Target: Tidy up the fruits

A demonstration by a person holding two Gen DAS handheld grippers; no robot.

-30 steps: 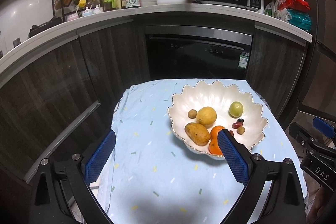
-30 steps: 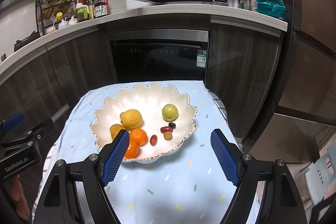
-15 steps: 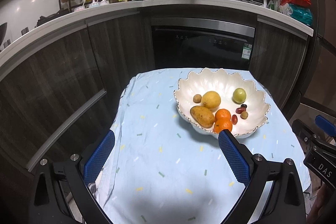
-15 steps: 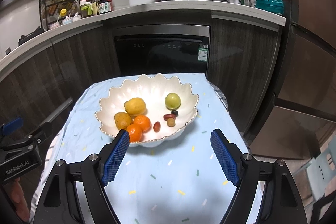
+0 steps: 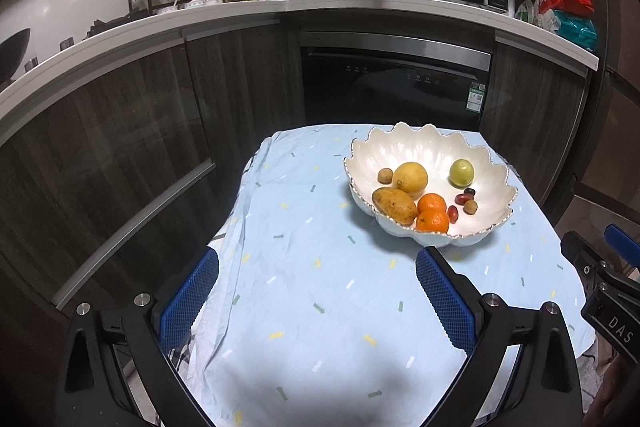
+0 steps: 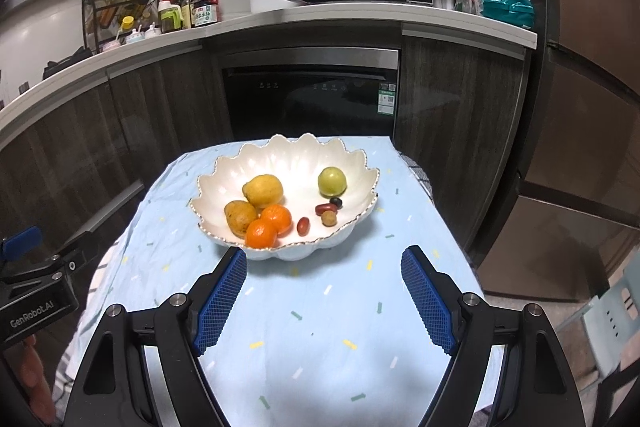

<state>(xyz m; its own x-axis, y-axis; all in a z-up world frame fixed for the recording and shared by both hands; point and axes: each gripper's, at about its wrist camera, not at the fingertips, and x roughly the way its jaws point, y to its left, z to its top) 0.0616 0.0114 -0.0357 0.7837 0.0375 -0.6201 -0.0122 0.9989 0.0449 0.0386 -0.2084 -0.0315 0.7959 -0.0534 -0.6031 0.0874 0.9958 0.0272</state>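
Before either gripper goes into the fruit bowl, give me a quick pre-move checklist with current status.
1. Left gripper open, nothing between the pads: ok.
2. Right gripper open and empty: ok.
3. Scalloped white bowl sitting flat on the blue tablecloth: ok.
4. Cloth between grippers and bowl free of obstacles: ok.
5. Two oranges touching the potato, crowded pick: not ok.
6. Destination for sorted fruit: cannot tell.
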